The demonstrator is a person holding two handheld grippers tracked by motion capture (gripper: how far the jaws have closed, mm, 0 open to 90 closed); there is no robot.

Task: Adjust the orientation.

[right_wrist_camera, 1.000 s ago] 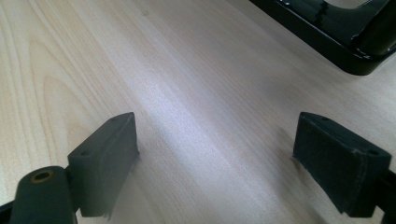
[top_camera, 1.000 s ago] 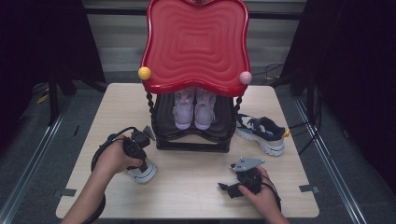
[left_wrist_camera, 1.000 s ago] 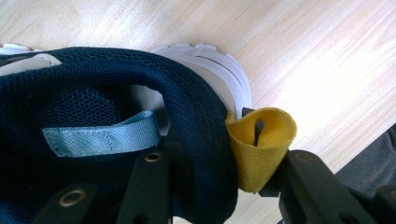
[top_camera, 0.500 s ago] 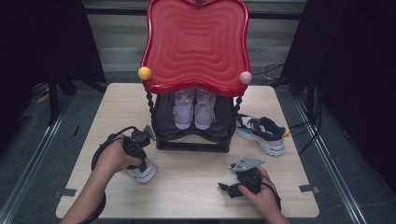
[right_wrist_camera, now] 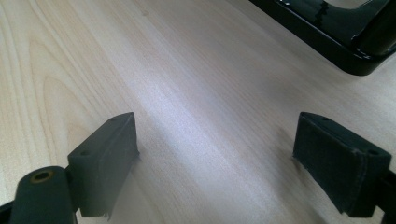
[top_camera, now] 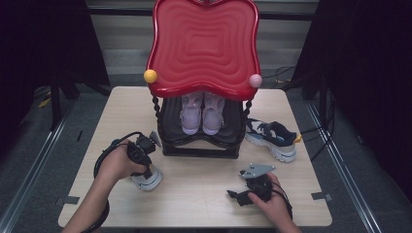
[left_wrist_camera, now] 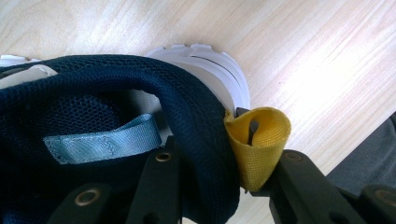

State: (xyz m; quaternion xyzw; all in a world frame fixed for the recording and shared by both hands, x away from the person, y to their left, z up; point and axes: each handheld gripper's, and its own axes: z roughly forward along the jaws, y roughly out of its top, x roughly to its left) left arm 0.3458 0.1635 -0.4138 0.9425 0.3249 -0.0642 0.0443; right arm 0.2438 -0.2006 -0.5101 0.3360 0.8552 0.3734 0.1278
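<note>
- Left gripper (top_camera: 141, 160): jaws have just been closing and now clamp the heel collar of a navy mesh sneaker (top_camera: 145, 178). In the left gripper view one jaw sits inside the shoe opening, the other outside against the heel, next to the yellow pull tab (left_wrist_camera: 258, 140).
- That sneaker (left_wrist_camera: 93, 116) sits on the table (top_camera: 204, 194), front-left, just beside the left corner of the black shoe rack (top_camera: 201, 141). White sole, grey tongue loop (left_wrist_camera: 100, 140) visible inside.
- Right gripper (top_camera: 248, 191): jaws wide apart, nothing between them. It's low over bare tabletop, front-right, well apart from the held shoe. Right gripper view has bare wood grain between the pads (right_wrist_camera: 105, 158) and the rack's black base (right_wrist_camera: 327, 42) at the top right.
- Matching navy sneaker (top_camera: 272, 138) lies on the table to the right of the rack, touching or just beside its base, can't tell which.
- Pair of pale lilac sneakers (top_camera: 201, 114) on the rack's shelf, toes toward the person.
- Red wavy top panel (top_camera: 204, 43) overhangs the rack; yellow knob (top_camera: 150, 76) left, pink knob (top_camera: 255, 80) right.
</note>
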